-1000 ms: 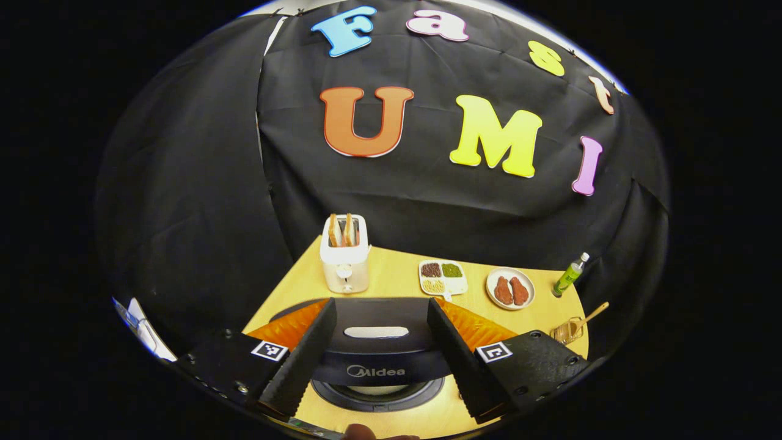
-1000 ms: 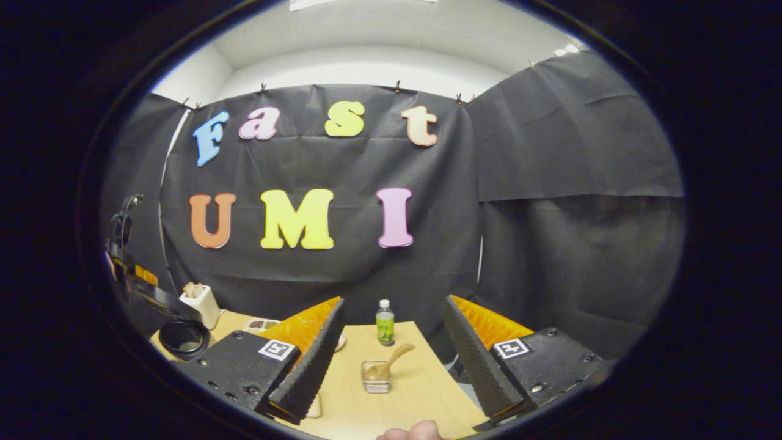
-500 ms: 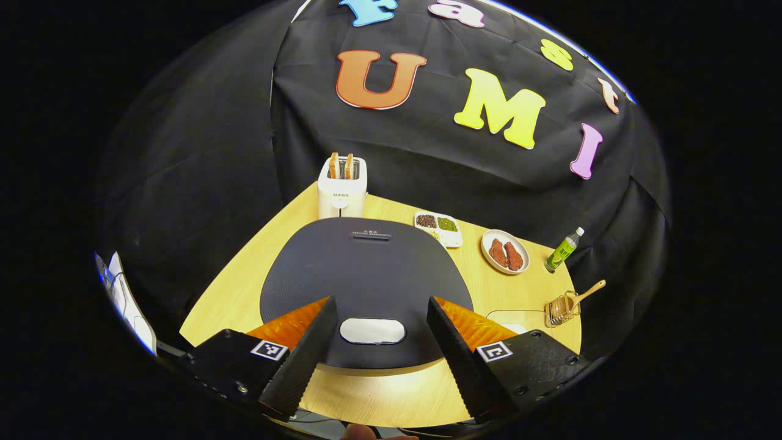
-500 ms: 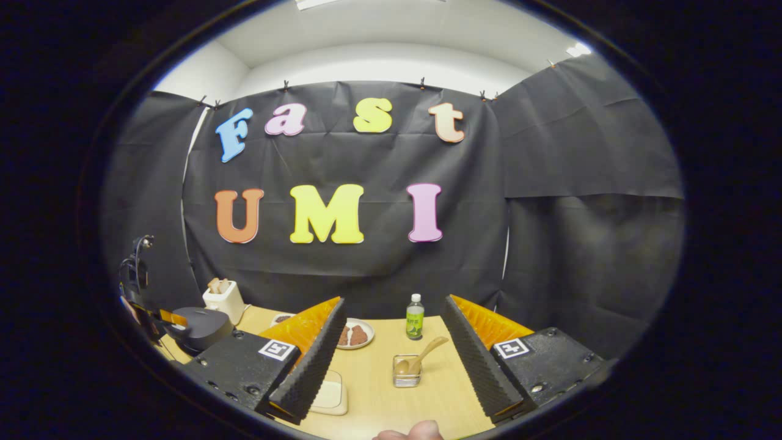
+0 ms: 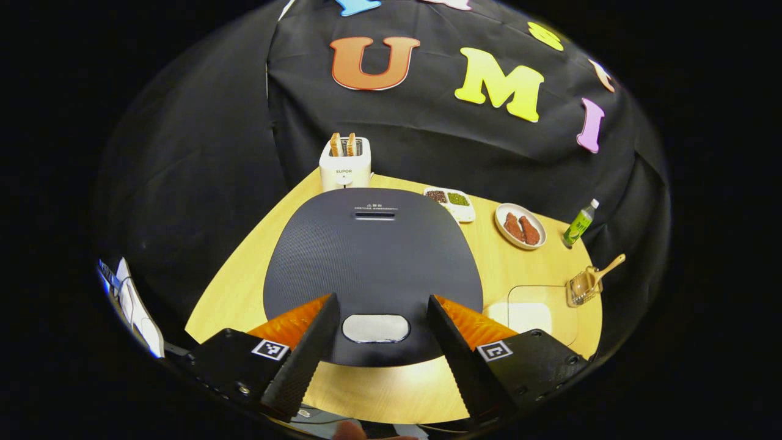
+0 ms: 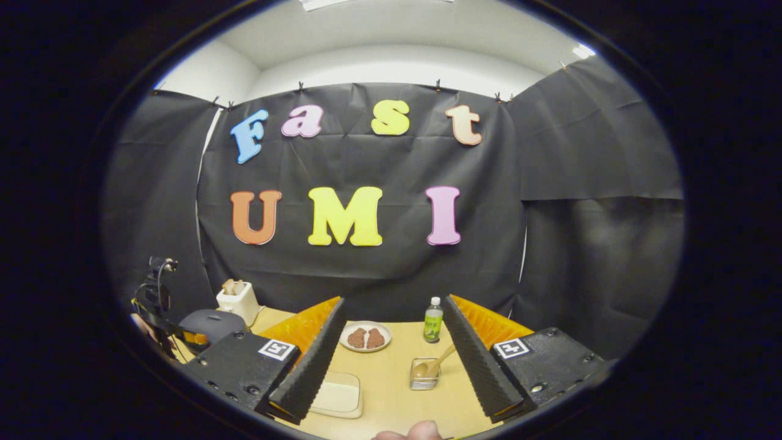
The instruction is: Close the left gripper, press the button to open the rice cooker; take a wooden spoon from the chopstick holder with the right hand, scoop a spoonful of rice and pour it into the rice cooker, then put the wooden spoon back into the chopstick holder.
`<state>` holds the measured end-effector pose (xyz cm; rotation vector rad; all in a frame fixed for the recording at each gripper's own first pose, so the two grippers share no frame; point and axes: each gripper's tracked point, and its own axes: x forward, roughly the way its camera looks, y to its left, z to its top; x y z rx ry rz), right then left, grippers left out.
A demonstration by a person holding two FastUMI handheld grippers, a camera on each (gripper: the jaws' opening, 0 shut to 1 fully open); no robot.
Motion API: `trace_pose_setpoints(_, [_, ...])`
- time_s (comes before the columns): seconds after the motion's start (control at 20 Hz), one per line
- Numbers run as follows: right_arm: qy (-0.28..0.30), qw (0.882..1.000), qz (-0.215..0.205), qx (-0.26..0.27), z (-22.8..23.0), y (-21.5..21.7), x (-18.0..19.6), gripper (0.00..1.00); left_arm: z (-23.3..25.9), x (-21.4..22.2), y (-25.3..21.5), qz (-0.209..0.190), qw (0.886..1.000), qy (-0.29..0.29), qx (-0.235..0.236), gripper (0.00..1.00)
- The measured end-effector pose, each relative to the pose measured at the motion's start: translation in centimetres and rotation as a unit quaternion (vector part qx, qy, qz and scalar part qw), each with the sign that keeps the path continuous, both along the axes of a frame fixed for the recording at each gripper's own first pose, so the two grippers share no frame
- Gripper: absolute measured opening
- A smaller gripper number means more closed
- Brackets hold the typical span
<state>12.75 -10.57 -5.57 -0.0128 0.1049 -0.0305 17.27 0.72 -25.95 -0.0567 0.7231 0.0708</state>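
The wooden counter (image 5: 244, 269) carries everything. The rice cooker (image 5: 372, 256) sits toward its near left, its dark lid down, and takes up most of that side. Its oval button (image 5: 375, 328) lies at the lid's front edge, directly between the fingers of the left hand-held gripper (image 5: 377, 360), which hangs above it with its jaws spread wide and nothing between them.

Behind the cooker, at the counter's back edge, stands a toaster (image 5: 345, 164) with two slices in it. To the right along the back come a divided tray (image 5: 452, 203), a plate (image 5: 519, 226) with two pieces of meat, and a green bottle (image 5: 578, 222). A clear rice box (image 5: 537, 305) rests near the right front corner.

The chopstick holder (image 6: 424, 375) stands near the counter's right edge, the wooden spoon (image 6: 435, 364) leaning in it. The right hand-held gripper (image 6: 391, 373) is well short of it, fingers wide apart and holding nothing; the holder shows just inside its right finger.
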Motion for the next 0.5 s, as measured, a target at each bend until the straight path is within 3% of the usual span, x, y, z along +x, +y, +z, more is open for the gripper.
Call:
trace_pose_setpoints(0.2, [0.007,0.999,0.022,0.023,-1.0,0.6,1.0,1.0,-0.1,0.2,-0.1,0.005,1.0,-0.02,0.01,1.0])
trace_pose_setpoints(0.25, [0.009,0.999,0.028,0.025,-1.2,0.6,1.3,1.0,-0.4,0.1,0.0,0.002,1.0,-0.014,0.016,0.96])
trace_pose_setpoints(0.5, [0.012,0.998,0.053,0.029,-1.8,-0.2,3.0,1.0,1.6,0.7,-0.2,0.025,0.998,-0.041,0.031,0.96])
